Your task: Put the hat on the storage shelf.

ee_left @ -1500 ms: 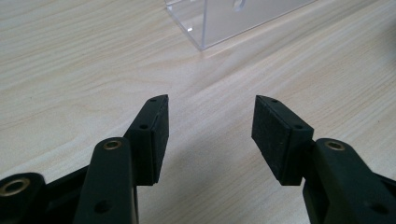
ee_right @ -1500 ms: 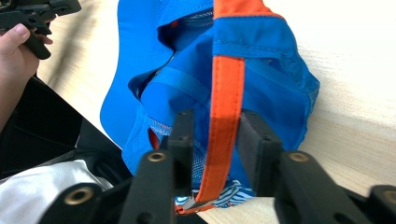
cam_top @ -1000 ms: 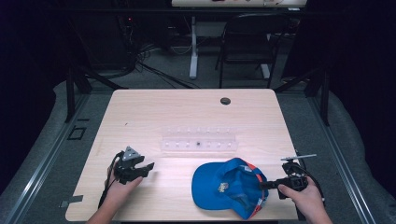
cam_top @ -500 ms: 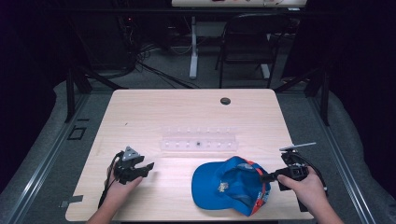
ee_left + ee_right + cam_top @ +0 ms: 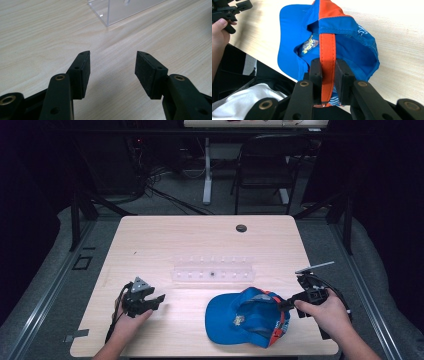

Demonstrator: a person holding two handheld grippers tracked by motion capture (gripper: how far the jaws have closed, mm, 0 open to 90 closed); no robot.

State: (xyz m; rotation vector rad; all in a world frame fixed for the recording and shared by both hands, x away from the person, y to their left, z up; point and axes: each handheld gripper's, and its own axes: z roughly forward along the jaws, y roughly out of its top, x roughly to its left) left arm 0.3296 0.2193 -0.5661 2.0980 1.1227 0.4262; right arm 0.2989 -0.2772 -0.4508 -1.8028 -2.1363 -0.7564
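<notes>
Near the front right edge of the pale wooden bench (image 5: 165, 240), the right hand-held gripper (image 5: 328, 82) is clamped on the orange strap of the upturned blue fabric cap (image 5: 247, 317), while the left hand-held gripper (image 5: 111, 71) rests open beside a clear plastic rack (image 5: 212, 270)

Cap (image 5: 352, 32): top of the crown cut off by the upper edge in the right gripper view; lower part of the orange strap (image 5: 327, 62) is hidden between and behind the jaws. Print on the inner label (image 5: 308, 46) too small to read. Clear acrylic rack (image 5: 120, 10) cropped by the top edge in the left gripper view. High view: small dark spot on the rack (image 5: 212, 273) too small to tell. Both forearms cut off at the bottom edge.
</notes>
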